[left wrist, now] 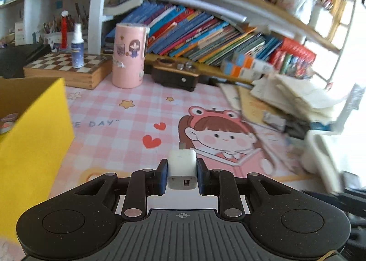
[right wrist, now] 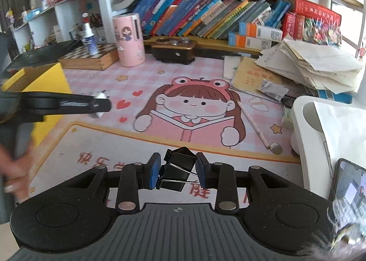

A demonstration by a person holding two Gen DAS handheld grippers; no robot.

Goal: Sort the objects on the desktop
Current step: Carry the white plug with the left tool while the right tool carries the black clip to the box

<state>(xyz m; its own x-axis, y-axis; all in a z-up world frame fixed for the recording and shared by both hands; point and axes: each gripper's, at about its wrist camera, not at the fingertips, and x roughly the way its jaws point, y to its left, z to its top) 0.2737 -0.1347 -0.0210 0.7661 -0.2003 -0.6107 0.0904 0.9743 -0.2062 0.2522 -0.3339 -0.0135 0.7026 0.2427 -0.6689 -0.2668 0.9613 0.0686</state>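
The left gripper [left wrist: 182, 169] clamps a white charger plug [left wrist: 182, 168] above the pink desk mat [left wrist: 128, 119], just right of the yellow box [left wrist: 34, 128]. The right gripper [right wrist: 178, 170] pinches a black binder clip [right wrist: 177, 167], seemingly lifted, over the mat's near edge.

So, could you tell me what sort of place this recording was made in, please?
Most likely a child's study desk at home: a pink checked cartoon desk mat, shelves packed with colourful leaning books, and a wooden chessboard box beside a loose pile of papers.
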